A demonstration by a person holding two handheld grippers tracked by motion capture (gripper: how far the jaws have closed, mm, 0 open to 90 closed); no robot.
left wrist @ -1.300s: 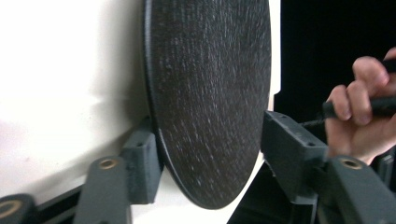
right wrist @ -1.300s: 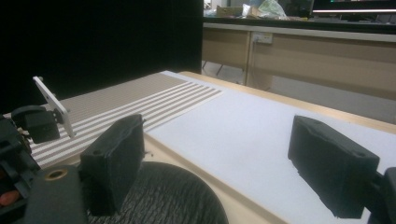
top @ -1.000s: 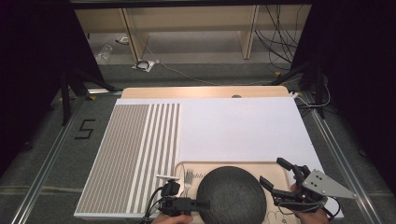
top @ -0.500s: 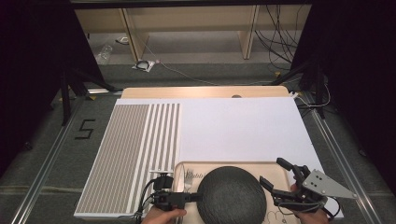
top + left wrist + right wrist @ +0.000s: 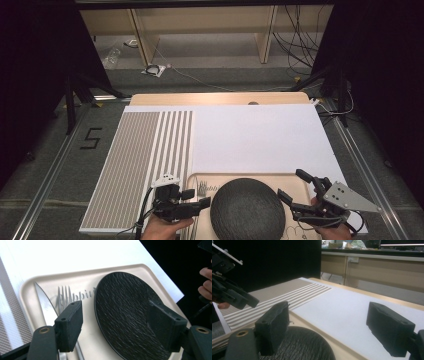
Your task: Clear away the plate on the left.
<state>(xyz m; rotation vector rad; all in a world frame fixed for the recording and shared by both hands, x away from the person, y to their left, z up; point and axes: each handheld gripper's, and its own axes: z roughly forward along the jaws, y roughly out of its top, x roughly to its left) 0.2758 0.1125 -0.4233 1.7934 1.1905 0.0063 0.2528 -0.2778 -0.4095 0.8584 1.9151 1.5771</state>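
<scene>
High view: fixed above near table edge, faces forward and down, far from black plate (image 5: 247,209), whole table seen.
Left gripper view: close above plate (image 5: 130,315), looks steeply down between own jaws.
Right gripper view: low beside plate (image 5: 299,343), faces level across table.
Shared by all three: plate and beige tray (image 5: 200,179) under it.

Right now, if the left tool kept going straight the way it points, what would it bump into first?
Probably the black plate on the beige tray. The left tool is open and aims down at it; depth is hard to judge.
</scene>
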